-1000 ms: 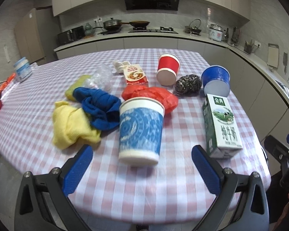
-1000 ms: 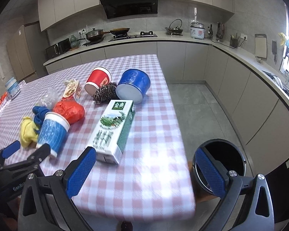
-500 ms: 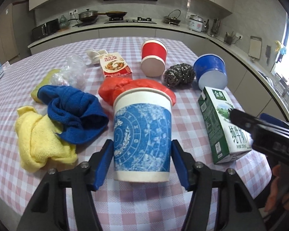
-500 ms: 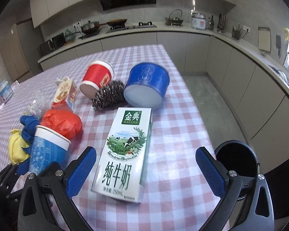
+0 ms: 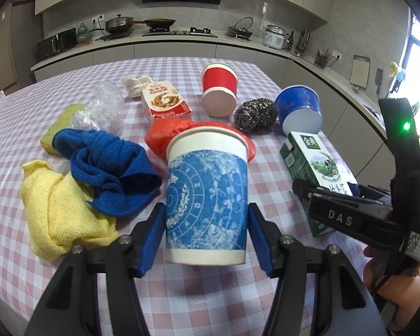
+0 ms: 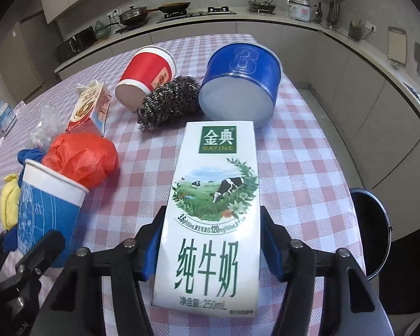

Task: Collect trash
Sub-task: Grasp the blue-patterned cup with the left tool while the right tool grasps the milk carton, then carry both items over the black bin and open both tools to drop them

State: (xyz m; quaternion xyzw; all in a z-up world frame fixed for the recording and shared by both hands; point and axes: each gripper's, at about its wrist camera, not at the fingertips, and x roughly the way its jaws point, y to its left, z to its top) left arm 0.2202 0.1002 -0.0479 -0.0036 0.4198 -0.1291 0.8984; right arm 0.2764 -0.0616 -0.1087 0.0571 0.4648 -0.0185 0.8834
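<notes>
A blue-patterned paper cup (image 5: 207, 173) stands upright near the front edge of the checked table (image 5: 198, 302). My left gripper (image 5: 205, 210) is shut on it, with a blue pad against each side of its lower half. To its right a green and white milk carton (image 6: 215, 168) lies on its side. My right gripper (image 6: 212, 215) is closing on the carton, and both pads touch its long sides. The left wrist view shows the carton (image 5: 310, 162) under the black body of the right gripper (image 5: 336, 212), with a hand behind it.
Farther back lie a red plastic bag (image 5: 168, 134), a tipped red cup (image 5: 219, 89), a steel scourer (image 5: 254, 114), a tipped blue tub (image 5: 299, 106), a snack box (image 5: 165, 100) and clear plastic (image 5: 100, 106). Blue cloth (image 5: 112, 173) and yellow cloth (image 5: 58, 212) lie left. A black bin (image 6: 369, 224) stands on the floor, right.
Both grippers stood wide open a second ago. The left one moved in and closed on the cup first. The right one came down over the carton and closed in the last half second.
</notes>
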